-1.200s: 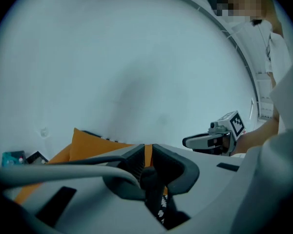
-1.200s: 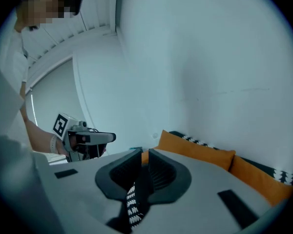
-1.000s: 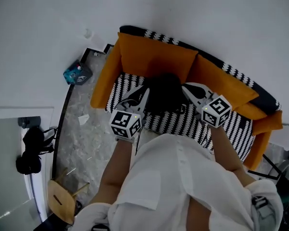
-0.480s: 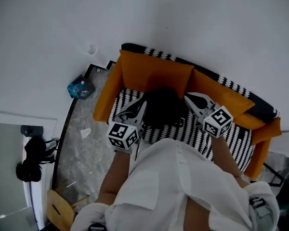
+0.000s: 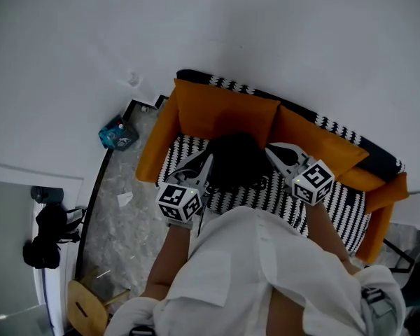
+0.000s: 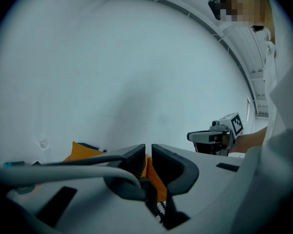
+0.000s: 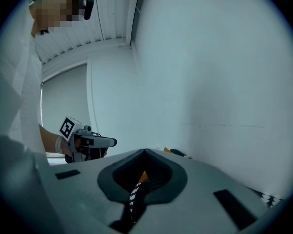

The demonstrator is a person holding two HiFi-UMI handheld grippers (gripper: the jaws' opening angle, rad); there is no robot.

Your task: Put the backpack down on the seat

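The black backpack (image 5: 234,161) sits at the back of the striped seat (image 5: 336,194), toward its left end, close against the orange back cushions (image 5: 224,110). We judge the set-down as good as made. The bag looks borne by the seat, and what remains is to let go and draw both tools back toward the front edge without dragging it over.

The left gripper (image 5: 207,161) lies against the bag's left side and the right gripper (image 5: 273,152) against its right. The head view gives us that layout, but not the jaws.

The left gripper view shows its jaws all but together. Orange shows through the thin slit between them, and a dark strip sits low in it; we cannot tell whether that is a strap. The right gripper view shows its jaw tips meeting, fully closed, with a dark strip behind them that is likewise unclear. Neither gripper view shows the bag's body. Each shows the other tool against the white wall (image 7: 224,82).
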